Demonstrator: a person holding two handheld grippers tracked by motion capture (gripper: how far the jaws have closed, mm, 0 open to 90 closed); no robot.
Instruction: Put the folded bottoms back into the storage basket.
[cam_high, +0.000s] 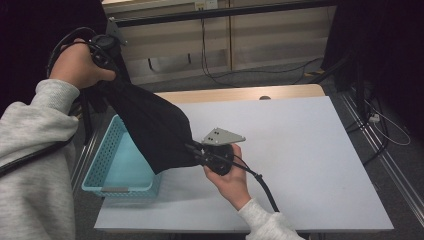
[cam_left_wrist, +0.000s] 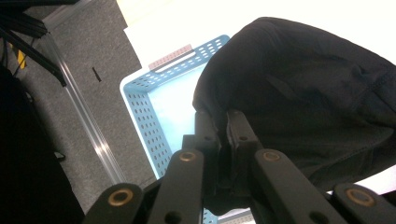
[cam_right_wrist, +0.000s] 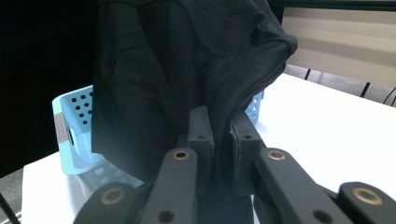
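A black garment (cam_high: 150, 127) hangs stretched between my two grippers above the light-blue perforated basket (cam_high: 105, 165). My left gripper (cam_high: 107, 67) is raised at the upper left and pinches the cloth's top edge. In the left gripper view the jaws are closed on a fold of the black garment (cam_left_wrist: 299, 93), with the left gripper (cam_left_wrist: 223, 122) looking down at the basket (cam_left_wrist: 154, 121). My right gripper (cam_high: 197, 150) is lower, near the table's middle, shut on the garment's lower corner. The right gripper view shows the right gripper (cam_right_wrist: 223, 122) clamping the black garment (cam_right_wrist: 154, 70) in front of the basket (cam_right_wrist: 74, 126).
The white table top (cam_high: 300, 150) stretches to the right of the basket. The basket stands at the table's left edge. Beyond the table's far edge lie grey floor, cables (cam_high: 220, 75) and a wooden wall panel. A metal rail (cam_left_wrist: 88, 126) runs on the floor beside the basket.
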